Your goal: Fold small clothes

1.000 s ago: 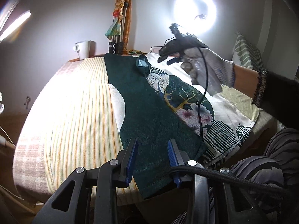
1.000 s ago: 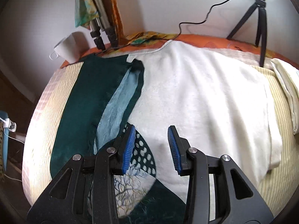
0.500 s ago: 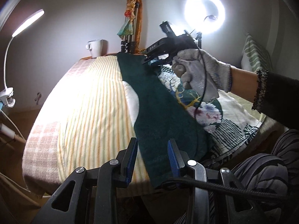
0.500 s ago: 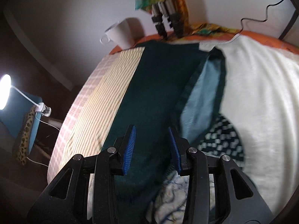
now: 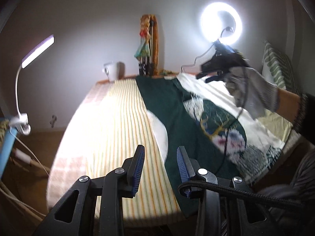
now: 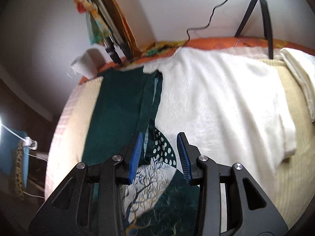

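A dark green garment (image 5: 177, 118) with a printed tree-and-flower panel (image 5: 220, 129) lies lengthwise on the striped table cover (image 5: 110, 127), one long edge folded over. My left gripper (image 5: 160, 163) hovers open above the near end, its gap over the striped cover and the garment's left edge, holding nothing. In the right wrist view the same garment (image 6: 118, 118) lies beside a white fleecy cloth (image 6: 216, 108). My right gripper (image 6: 159, 155) hangs open above the spotted part of the print, apart from the fabric. A gloved hand (image 5: 250, 90) carries that right gripper (image 5: 212, 74) over the far end.
At the far edge stand a white mug (image 5: 113, 70), folded tripod legs with a colourful cloth (image 5: 147, 45) and a ring light (image 5: 221, 22) on its tripod (image 6: 263, 9). A desk lamp (image 5: 37, 51) is clamped at left. A folded cream cloth (image 6: 301, 74) lies at right.
My left gripper rose and shifted left, off the green garment toward the striped cover. My right gripper swung left, then came back right and lifted. Both jaws kept the same gap.
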